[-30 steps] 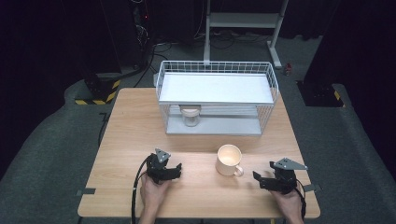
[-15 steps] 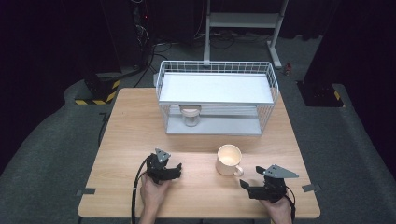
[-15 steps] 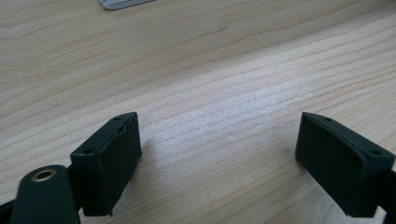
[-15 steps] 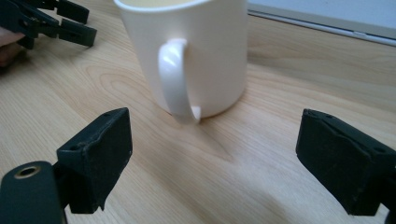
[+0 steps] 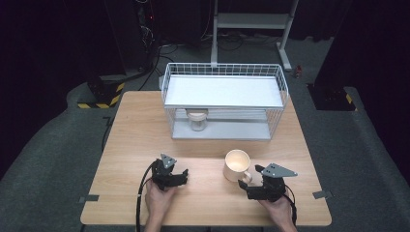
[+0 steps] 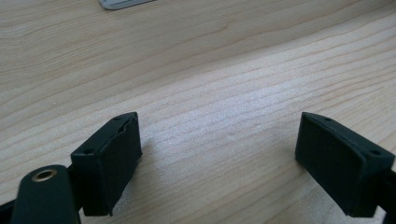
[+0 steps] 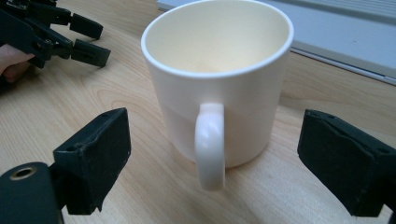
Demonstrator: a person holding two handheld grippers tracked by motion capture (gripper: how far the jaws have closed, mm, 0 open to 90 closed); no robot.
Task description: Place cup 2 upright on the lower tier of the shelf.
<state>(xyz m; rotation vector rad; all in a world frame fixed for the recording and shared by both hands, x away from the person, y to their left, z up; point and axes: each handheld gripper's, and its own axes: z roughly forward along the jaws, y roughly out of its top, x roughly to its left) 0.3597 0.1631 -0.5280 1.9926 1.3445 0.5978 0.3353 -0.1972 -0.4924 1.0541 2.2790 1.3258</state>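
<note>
A cream mug (image 5: 237, 164) stands upright and empty on the wooden table (image 5: 140, 130), its handle turned toward my right gripper (image 5: 244, 186). In the right gripper view the mug (image 7: 219, 79) is close ahead, and the handle (image 7: 210, 144) points into the gap of my right gripper (image 7: 219, 163). Its jaws have just been opening and stand wide, the pads clear of the handle on both sides. My left gripper (image 5: 183, 178) rests low over bare wood at the front left, open with nothing between its jaws (image 6: 217, 154). It also shows at the top left as the left gripper (image 7: 70, 37).
A white wire rack (image 5: 225, 72) with a flat white top stands at the back of the table. Under it a small jar (image 5: 197, 119) sits on the grey base (image 5: 241, 133). That base's edge (image 7: 336, 28) runs just behind the mug.
My right gripper has moved left from the table's right edge to the mug's handle. The left gripper and the mug have stayed where they were.
</note>
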